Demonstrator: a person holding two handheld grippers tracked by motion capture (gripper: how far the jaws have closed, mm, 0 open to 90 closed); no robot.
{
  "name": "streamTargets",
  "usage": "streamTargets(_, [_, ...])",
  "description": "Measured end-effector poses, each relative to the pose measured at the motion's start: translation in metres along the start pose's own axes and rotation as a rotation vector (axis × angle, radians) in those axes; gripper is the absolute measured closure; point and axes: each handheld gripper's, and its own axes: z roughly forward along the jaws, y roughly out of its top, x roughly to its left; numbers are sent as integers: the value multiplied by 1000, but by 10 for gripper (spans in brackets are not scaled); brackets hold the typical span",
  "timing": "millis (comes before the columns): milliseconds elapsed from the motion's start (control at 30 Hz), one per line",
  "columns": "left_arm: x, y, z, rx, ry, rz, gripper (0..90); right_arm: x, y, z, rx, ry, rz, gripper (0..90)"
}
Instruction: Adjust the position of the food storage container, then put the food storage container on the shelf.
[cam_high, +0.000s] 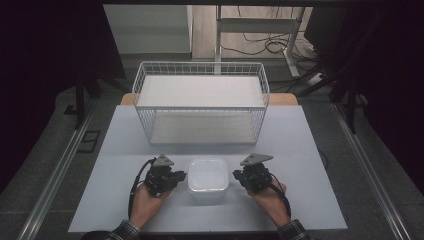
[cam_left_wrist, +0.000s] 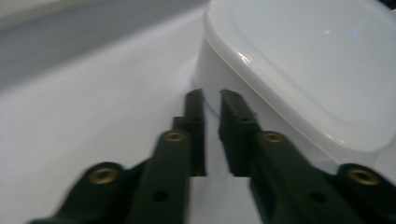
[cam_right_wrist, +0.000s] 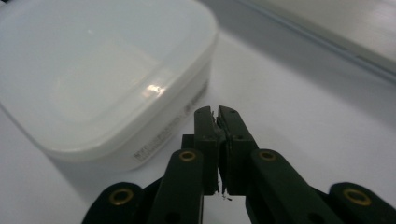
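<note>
High view: white lidded container sits on the near middle of the pale table, left gripper just beside its left side, right gripper just beside its right side, each held by a hand with a plaid cuff at the bottom edge. Behind it, well apart, a white wire basket with two flat white shelves. Container is a rounded-corner square, translucent white plastic, smooth glossy lid with a recessed centre panel; no clear long axis, sides roughly parallel to the table edges. Left gripper view adds the container wall close up: lid rim overhangs the body, jaw tips sit near the wall, contact unclear; jaws a narrow gap apart, holding nothing. Right gripper view adds a small printed label strip on the container's side wall; jaws pressed together with nothing between them, tips just short of the container.
</note>
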Motion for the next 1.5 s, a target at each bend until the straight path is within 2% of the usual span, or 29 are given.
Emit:
streamTargets(67, [4, -3, -9, -27, -9, 3, 701, -6, -3, -10, -38, 13, 30, 802])
streamTargets(133, [6, -7, -15, -43, -4, 15, 595, -8, -7, -18, -66, 14, 41, 738])
streamTargets(167, [6, -7, -15, -43, -4, 15, 538, -8, -7, -18, -66, 14, 41, 738])
streamTargets(200, [8, -12, -20, -58, -10, 18, 471, -8, -12, -24, -91, 14, 41, 645])
streamTargets(300, [10, -17, -22, -61, -20, 25, 275, -6, -19, -26, -96, 18, 42, 446])
streamTargets(333, [13, -23, -23, -62, -44, 27, 222, -5, -21, -25, -87, 26, 37, 355])
streamTargets(367, [13, -23, -23, -62, -44, 27, 180, -5, -21, -25, -87, 26, 37, 355])
streamTargets(400, [17, -27, -21, -56, -72, 9, 167, -5, -26, -19, -69, 34, 25, 223])
streamTargets(433, [17, -27, -21, -56, -72, 9, 154, -5, -26, -19, -69, 34, 25, 223])
streamTargets(467, [19, -28, -21, -53, -76, -4, 154, -4, -28, -16, -67, 26, 21, 185])
streamTargets(500, [19, -28, -20, -48, -78, -5, 104, -4, -29, -12, -58, 21, 4, 90])
streamTargets(567, [18, -28, -19, -54, -43, 15, 96, -3, -29, -12, -76, 20, -2, 36])
streamTargets(700, [19, -29, -19, -70, -44, 32, 56, -3, -27, -13, -91, 24, -14, 6])
streamTargets(733, [20, -29, -19, -82, -45, 54, 50, -4, -27, -13, -91, 30, -14, 5])
streamTargets(867, [17, -28, -19, -88, -49, 82, 45, -5, -26, -14, -90, 32, -31, 5])
streamTargets(1033, [14, -24, -19, -69, -68, 79, 48, -3, -24, -15, -91, 38, -44, 8])
streamTargets(1133, [12, -21, -20, -57, -87, 72, 46, -2, -20, -18, -111, 60, -18, 11])
streamTargets(1200, [11, -20, -20, -55, -90, 70, 42, -2, -17, -20, -120, 59, -10, 10])
streamTargets(1233, [11, -18, -21, -62, -108, 60, 39, -1, -16, -21, -120, 52, -11, 5])
streamTargets(1400, [8, -10, -20, -72, -156, 48, 41, 3, -10, -21, -95, 28, -6, 0])
streamTargets(1500, [5, -7, -18, -68, -163, 55, 52, 5, -7, -21, -89, 45, -4, 0])
